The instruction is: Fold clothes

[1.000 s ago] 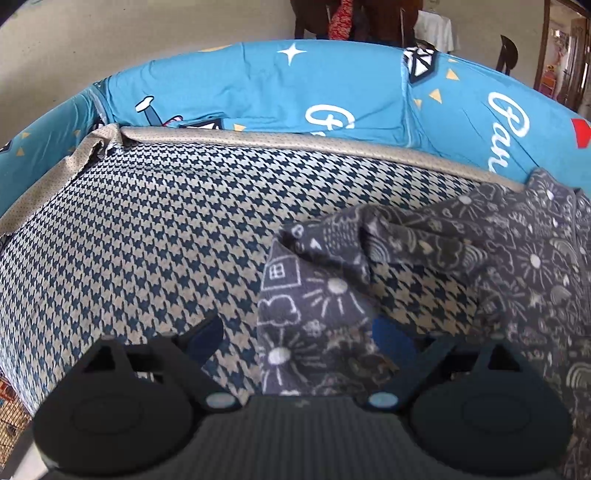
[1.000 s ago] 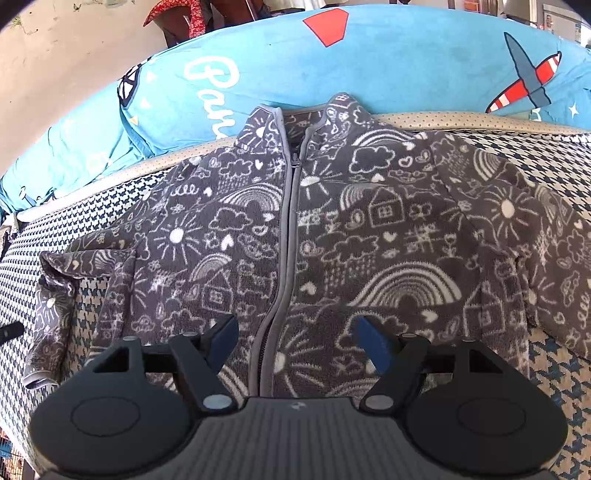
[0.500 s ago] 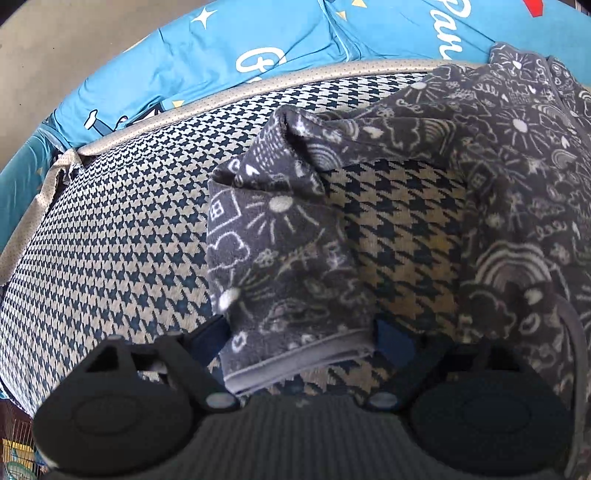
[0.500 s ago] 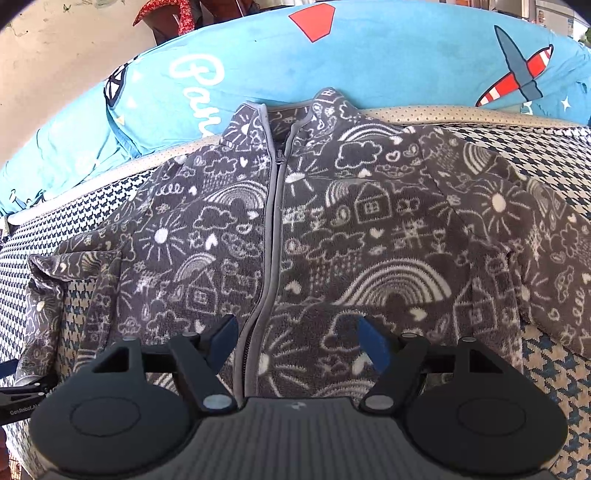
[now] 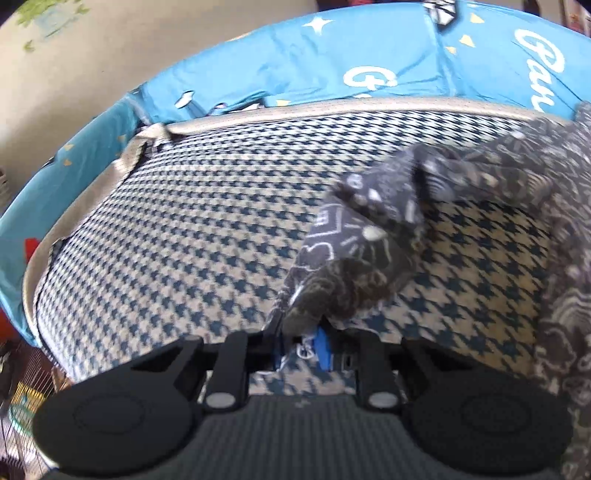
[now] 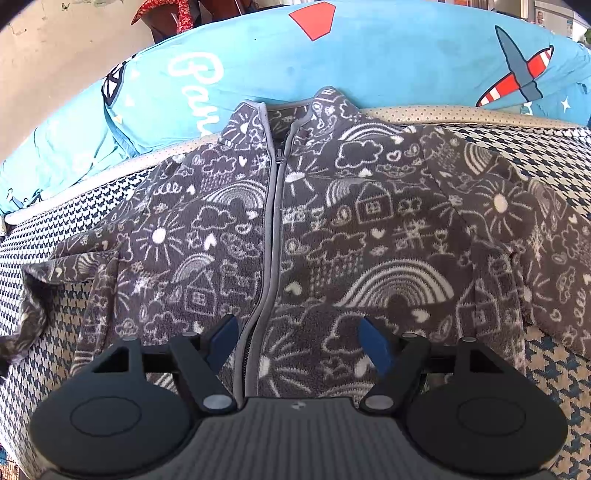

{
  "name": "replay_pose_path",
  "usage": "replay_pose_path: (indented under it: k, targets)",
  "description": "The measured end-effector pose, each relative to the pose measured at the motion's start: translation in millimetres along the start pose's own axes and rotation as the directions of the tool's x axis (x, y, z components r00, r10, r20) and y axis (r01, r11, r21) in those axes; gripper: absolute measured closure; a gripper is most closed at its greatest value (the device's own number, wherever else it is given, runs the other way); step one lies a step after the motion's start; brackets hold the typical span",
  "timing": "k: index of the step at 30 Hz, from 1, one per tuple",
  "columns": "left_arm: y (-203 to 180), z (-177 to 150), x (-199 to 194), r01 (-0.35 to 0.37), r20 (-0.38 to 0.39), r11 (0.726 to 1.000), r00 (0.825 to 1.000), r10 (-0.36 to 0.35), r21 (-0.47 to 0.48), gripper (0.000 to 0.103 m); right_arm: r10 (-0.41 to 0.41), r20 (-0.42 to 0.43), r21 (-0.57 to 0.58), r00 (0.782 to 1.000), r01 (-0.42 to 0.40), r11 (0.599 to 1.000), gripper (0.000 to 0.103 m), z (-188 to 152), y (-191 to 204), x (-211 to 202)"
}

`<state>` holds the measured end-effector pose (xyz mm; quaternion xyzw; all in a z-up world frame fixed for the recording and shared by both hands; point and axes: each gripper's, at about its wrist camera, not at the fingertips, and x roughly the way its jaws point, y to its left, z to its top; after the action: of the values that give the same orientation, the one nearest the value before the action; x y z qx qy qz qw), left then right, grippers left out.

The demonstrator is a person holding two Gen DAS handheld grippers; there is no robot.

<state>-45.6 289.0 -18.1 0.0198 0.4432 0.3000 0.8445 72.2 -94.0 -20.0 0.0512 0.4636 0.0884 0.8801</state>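
Observation:
A dark grey fleece jacket [image 6: 332, 229] with white doodle print lies front up and zipped on a houndstooth cover, collar toward the blue pillows. Its sleeve [image 5: 362, 243] is bent back toward me in the left wrist view, and my left gripper [image 5: 299, 347] is shut on the sleeve's cuff, holding it slightly raised. The same sleeve [image 6: 33, 295] shows at the left edge of the right wrist view. My right gripper [image 6: 299, 339] hovers open over the jacket's lower front, straddling the zipper [image 6: 271, 229], with nothing between its fingers.
Blue printed pillows [image 6: 332, 62] line the far edge of the houndstooth cover [image 5: 177, 243]. The cover's edge [image 5: 40, 273] drops off at the left. A beige wall [image 5: 92, 55] rises behind, with dark furniture [image 6: 173, 18] past the pillows.
My left gripper has closed on the sleeve cuff, which lay between its open fingers half a second ago, and lifted it. The right gripper has drifted slightly; it stays open.

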Motion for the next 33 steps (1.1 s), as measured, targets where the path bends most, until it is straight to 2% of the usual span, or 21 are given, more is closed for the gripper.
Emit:
replay_pose_path:
  k: [2,4,7,9,10,11,12,17,22,26,29,33]
  targets:
    - [20.4,2.4,1.2,-0.095,0.005,0.994,0.995,0.095,-0.063,0.085,-0.001,0.0,-0.001,1.0,0.001,1.0,0.03,0.1,0.0,0.4]
    - [42.4,5.1,3.6,-0.183,-0.005,0.974,0.983,0.184,-0.134,0.085,-0.003,0.001,-0.001,1.0,0.003,1.0,0.03,0.2,-0.6,0.7]
    - [71.9,4.9,9.5,-0.232,-0.064,0.943,0.973,0.223,-0.24,0.082,-0.008,0.001,0.002,1.0,0.008,1.0,0.03,0.3,-1.6,1.2]
    - [80.7,3.7,12.4,-0.233,-0.09,0.935,0.972,0.216,-0.269,0.079,-0.009,-0.001,0.002,1.0,0.009,1.0,0.03,0.3,-2.0,1.8]
    - [82.5,4.0,12.5,-0.227,-0.094,0.933,0.974,0.208,-0.281,0.075,-0.008,-0.002,0.001,1.0,0.008,1.0,0.03,0.2,-2.2,2.0]
    - [84.1,4.3,11.8,-0.223,-0.095,0.929,0.974,0.203,-0.296,0.066,-0.008,-0.002,-0.001,1.0,0.008,1.0,0.03,0.0,-2.5,2.1]
    - [85.8,4.4,9.5,-0.231,-0.093,0.922,0.973,0.212,-0.312,0.053,-0.008,-0.003,-0.003,1.0,0.008,1.0,0.03,-0.1,-2.7,2.1]
    - [95.6,8.6,-10.0,-0.286,-0.01,0.885,0.953,0.303,-0.368,0.028,-0.01,-0.005,-0.001,1.0,0.01,1.0,0.03,-0.3,-2.2,2.5]
    - [84.0,14.0,-14.0,-0.201,0.028,0.918,0.974,0.224,-0.342,0.026,0.0,-0.018,-0.014,1.0,0.0,1.0,0.029,-2.0,0.5,4.4]
    - [59.7,19.0,-10.0,-0.096,0.025,0.957,0.994,0.107,-0.274,0.016,0.003,-0.051,-0.032,0.999,-0.004,0.999,0.026,-5.2,3.4,11.4]
    - [35.8,19.1,-3.6,-0.032,-0.006,0.974,0.999,0.031,-0.225,0.012,0.017,-0.074,-0.037,0.997,-0.019,0.999,0.015,-9.0,4.6,16.7]
    - [9.5,19.1,4.9,0.004,-0.049,0.982,0.999,-0.013,-0.191,0.009,0.023,-0.075,-0.05,0.997,-0.027,0.998,0.0,-14.5,8.7,19.9]
